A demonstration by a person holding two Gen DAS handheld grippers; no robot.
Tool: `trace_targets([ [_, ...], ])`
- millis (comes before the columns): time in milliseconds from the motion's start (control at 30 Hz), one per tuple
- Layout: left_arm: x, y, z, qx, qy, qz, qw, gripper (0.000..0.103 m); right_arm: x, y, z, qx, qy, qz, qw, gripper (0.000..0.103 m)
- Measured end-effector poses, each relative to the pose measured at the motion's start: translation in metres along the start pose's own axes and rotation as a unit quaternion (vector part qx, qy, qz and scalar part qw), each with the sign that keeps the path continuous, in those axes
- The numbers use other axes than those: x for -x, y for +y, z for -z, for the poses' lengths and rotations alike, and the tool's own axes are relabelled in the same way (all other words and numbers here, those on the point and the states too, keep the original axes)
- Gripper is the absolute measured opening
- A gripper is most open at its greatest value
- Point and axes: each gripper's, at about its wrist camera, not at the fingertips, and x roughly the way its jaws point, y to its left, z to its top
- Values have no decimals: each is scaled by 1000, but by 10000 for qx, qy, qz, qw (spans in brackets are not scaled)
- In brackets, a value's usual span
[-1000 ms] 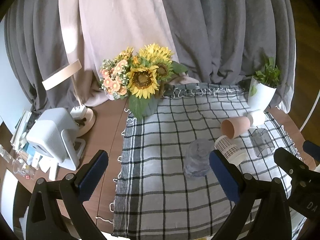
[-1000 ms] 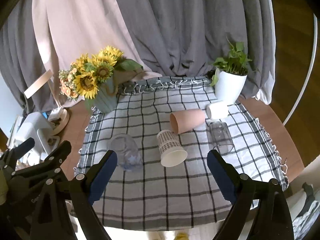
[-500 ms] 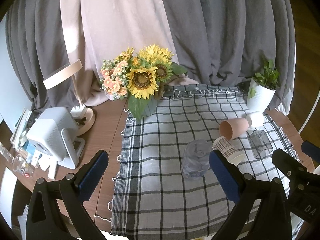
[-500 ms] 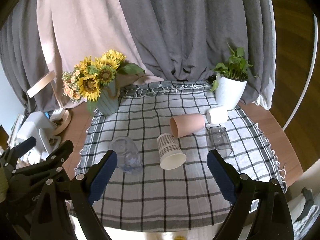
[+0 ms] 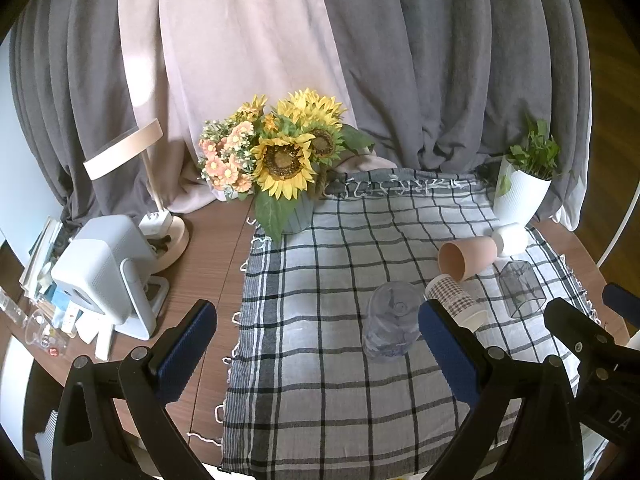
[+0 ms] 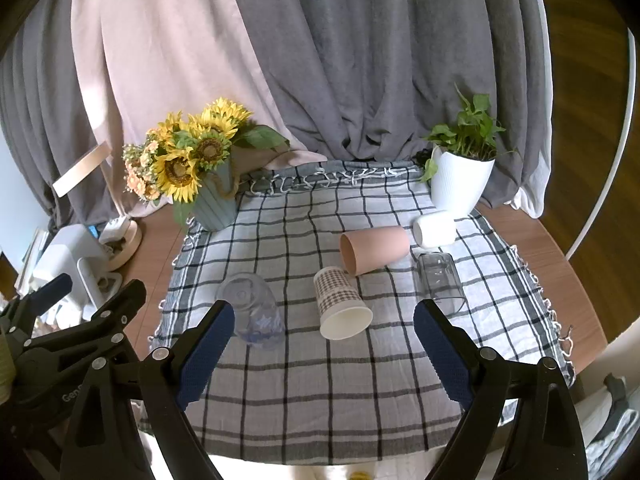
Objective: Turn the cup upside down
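Several cups are on a checked cloth (image 6: 320, 380). A clear plastic cup (image 6: 252, 312) (image 5: 392, 320) stands upside down at the left. A checked paper cup (image 6: 340, 304) (image 5: 456, 302), a pink cup (image 6: 374, 248) (image 5: 466, 256), a white cup (image 6: 435, 229) (image 5: 510, 238) and a clear glass (image 6: 439, 280) (image 5: 520, 288) lie on their sides. My left gripper (image 5: 316, 344) and right gripper (image 6: 320, 344) are open and empty, held above the cloth's near edge, apart from all cups.
A vase of sunflowers (image 6: 200, 176) stands at the cloth's back left and a white plant pot (image 6: 460, 184) at the back right. A white appliance (image 5: 104, 268), a lamp (image 5: 160, 200) and clutter sit on the wooden table at the left. Curtains hang behind.
Both grippers have drawn back and up slightly, so the cups look a little smaller. No cup has moved. Both grippers stay open.
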Motion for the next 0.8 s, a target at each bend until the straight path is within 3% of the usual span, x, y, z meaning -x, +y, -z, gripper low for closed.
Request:
trace_targets([
  [800,-9,-2,-1,-18,62,20,10000,103,-8,4,-3,-26,62,14,10000,91],
])
